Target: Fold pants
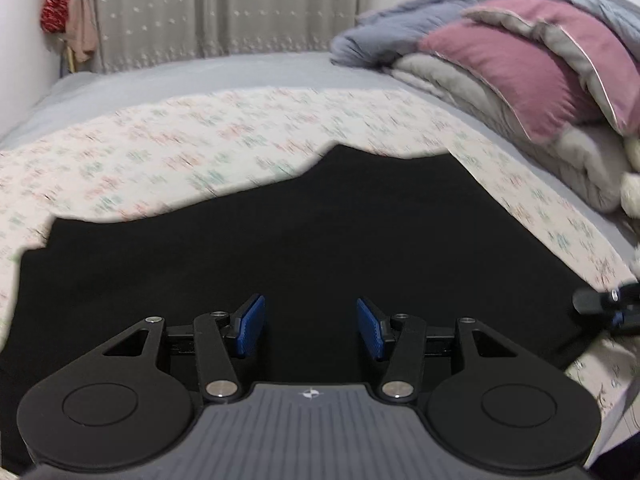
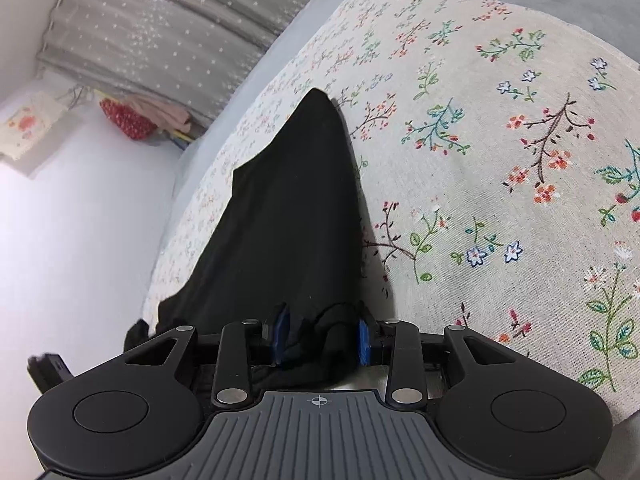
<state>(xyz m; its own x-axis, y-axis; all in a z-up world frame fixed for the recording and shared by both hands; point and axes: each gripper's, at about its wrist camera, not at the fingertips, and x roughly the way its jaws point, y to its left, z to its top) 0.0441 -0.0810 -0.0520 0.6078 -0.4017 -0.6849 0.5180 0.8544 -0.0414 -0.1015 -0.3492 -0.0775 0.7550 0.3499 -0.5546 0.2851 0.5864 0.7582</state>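
The pants (image 1: 280, 240) are black, matte and soft, and they lie flat on a cream cloth (image 1: 200, 140) with small printed flowers and twigs, which covers a grey bed (image 1: 160, 76). In the left wrist view the dark fabric fills the lower half, with an uneven upper edge. In the right wrist view it makes a long pointed shape that runs from 6 o'clock up toward 12 o'clock. At 2 o'clock of the left view there is a pile of padded quilts (image 1: 520, 68), pink and grey, puffy and folded. Behind the bed hangs a grey curtain (image 1: 224, 4) with small pale dots. The left gripper (image 1: 311, 326) points down over the pants; its blue ribbed pads stand apart and nothing is between them, so it is released. The right gripper (image 2: 322, 338) also tilts down, at the near edge of the pants, and its blue pads grasp a bunched fold of the black fabric.
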